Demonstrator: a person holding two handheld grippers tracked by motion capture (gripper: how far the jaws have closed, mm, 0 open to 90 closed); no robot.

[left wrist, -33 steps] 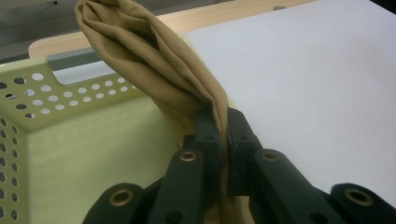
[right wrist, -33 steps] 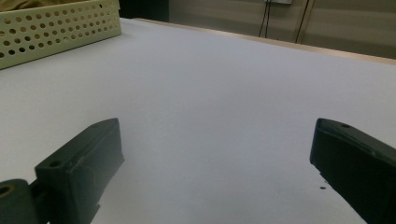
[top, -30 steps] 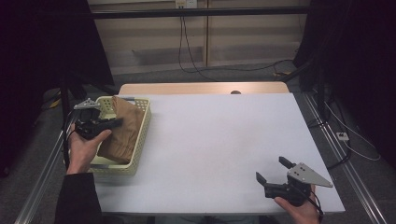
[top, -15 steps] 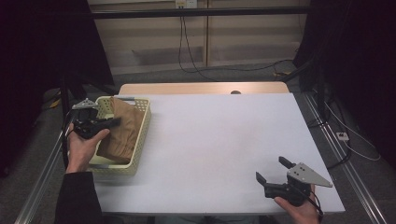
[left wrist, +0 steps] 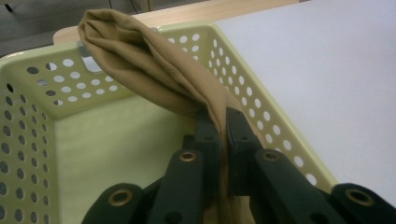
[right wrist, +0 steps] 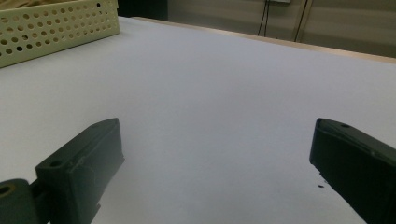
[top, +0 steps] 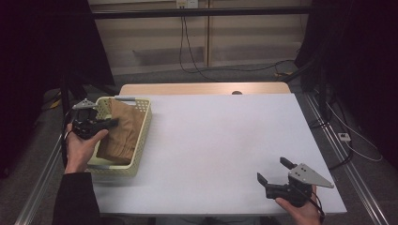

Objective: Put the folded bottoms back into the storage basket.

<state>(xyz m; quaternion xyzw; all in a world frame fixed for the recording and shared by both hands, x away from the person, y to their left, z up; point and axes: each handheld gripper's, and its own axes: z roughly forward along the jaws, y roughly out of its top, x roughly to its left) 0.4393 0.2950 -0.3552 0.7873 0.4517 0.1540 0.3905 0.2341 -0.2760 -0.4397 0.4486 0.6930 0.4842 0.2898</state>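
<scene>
Left gripper (left wrist: 219, 140) is clamped on tan cloth (left wrist: 154, 70), bunched and creased, over yellow perforated basket (left wrist: 280, 126). Right gripper (top: 277, 172), well apart from basket, is held with jaws apart.

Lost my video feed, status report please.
Left gripper shut on brown cloth, cloth inside yellow basket. Right gripper open, empty, over white table. Nothing in the way.

A basket (top: 141, 140) sits at the counter's (top: 220, 140) left edge, with a cloth (top: 123, 131) lying in it and rising over its far wall. The left tongs (top: 110, 123) hang over the basket's left side, pinching the cloth. The right tongs (top: 274, 171) rest at the counter's near right corner, well apart from the basket.
</scene>
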